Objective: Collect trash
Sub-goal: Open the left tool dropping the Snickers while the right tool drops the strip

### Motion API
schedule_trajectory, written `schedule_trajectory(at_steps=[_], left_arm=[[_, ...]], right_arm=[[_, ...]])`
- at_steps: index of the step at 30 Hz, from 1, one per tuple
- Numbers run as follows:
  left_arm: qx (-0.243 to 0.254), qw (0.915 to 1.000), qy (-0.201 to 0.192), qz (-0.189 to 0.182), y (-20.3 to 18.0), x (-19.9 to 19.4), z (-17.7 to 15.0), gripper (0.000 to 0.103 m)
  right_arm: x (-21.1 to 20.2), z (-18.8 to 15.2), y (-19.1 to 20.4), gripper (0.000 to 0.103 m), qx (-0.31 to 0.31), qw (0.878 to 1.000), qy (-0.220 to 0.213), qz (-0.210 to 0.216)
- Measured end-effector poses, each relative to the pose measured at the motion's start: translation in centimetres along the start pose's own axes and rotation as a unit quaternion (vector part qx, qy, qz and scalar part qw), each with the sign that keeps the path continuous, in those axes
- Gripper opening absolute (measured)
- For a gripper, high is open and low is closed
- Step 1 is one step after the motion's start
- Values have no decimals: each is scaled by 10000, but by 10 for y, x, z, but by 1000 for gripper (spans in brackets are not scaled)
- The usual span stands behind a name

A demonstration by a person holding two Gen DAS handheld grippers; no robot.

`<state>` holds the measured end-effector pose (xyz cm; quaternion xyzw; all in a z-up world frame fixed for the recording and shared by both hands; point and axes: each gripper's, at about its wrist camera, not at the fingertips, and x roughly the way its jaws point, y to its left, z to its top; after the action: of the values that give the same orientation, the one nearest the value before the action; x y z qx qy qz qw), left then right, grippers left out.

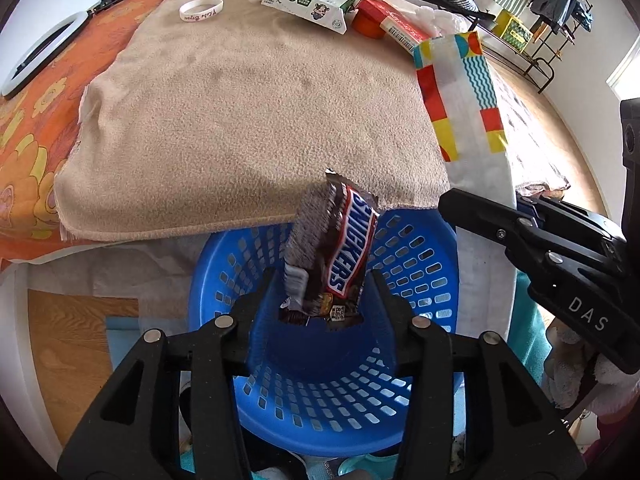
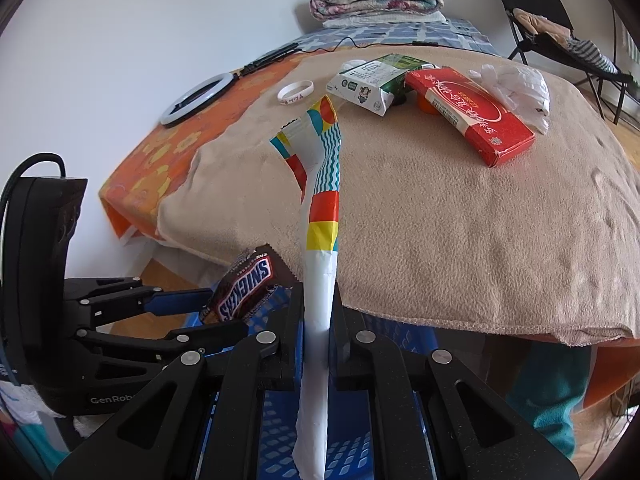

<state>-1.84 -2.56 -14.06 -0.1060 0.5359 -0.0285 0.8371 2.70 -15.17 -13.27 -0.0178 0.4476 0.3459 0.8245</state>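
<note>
My left gripper [image 1: 326, 280] holds a Snickers wrapper [image 1: 334, 248] upright between its fingers, over the blue plastic basket [image 1: 420, 276] below the bed edge; the wrapper also shows in the right wrist view [image 2: 244, 288]. My right gripper [image 2: 318, 312] is shut on a long white wrapper with coloured patterns [image 2: 322, 208], also above the basket [image 2: 276, 404]. That wrapper shows at the right of the left wrist view [image 1: 468, 92], with the right gripper [image 1: 452, 204] below it.
On the beige blanket [image 2: 440, 220] lie a green-white carton [image 2: 372, 80], a red box [image 2: 472, 112], crumpled white plastic [image 2: 516, 88], an orange item [image 2: 426, 106] and a white wristband [image 2: 295, 91]. A ring light [image 2: 198, 98] lies on the orange sheet.
</note>
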Motion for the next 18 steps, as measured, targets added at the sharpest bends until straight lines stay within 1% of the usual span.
schedule_trajectory(at_steps=[2, 4, 6, 8, 10, 11, 12, 14, 15, 17, 18], left_arm=[[-9, 10000, -8, 16, 1, -1, 0, 45], [1, 10000, -7, 27, 1, -1, 0, 45], [9, 10000, -14, 59, 1, -1, 0, 45], [-6, 10000, -13, 56, 2, -1, 1, 46], [-32, 10000, -22, 64, 3, -2, 2, 52], [-42, 10000, -43, 72, 4, -3, 2, 56], [-45, 9999, -63, 75, 4, -3, 2, 58], [-40, 9999, -86, 92, 4, -5, 3, 59], [-41, 9999, -95, 105, 4, -5, 4, 62], [-68, 9998, -132, 105, 4, -6, 6, 68], [-75, 9998, -144, 96, 5, -7, 7, 68]], right_arm=[[1, -1, -2, 16, 20, 10000, 42, -31], [2, -3, -4, 33, 47, 10000, 61, -47], [1, -4, -6, 42, 72, 10000, 46, -35], [0, -5, -7, 45, 106, 9999, 46, -74], [-1, -4, -9, 49, 147, 9998, 57, -93], [-2, -4, -10, 50, 168, 9998, 48, -113], [-2, -4, -12, 50, 187, 9997, 38, -132], [-4, -3, -15, 53, 232, 9996, 30, -165], [-4, -2, -17, 55, 259, 9995, 28, -184], [-6, -1, -21, 55, 311, 9993, 14, -210], [-7, -1, -23, 55, 331, 9992, 11, -221]])
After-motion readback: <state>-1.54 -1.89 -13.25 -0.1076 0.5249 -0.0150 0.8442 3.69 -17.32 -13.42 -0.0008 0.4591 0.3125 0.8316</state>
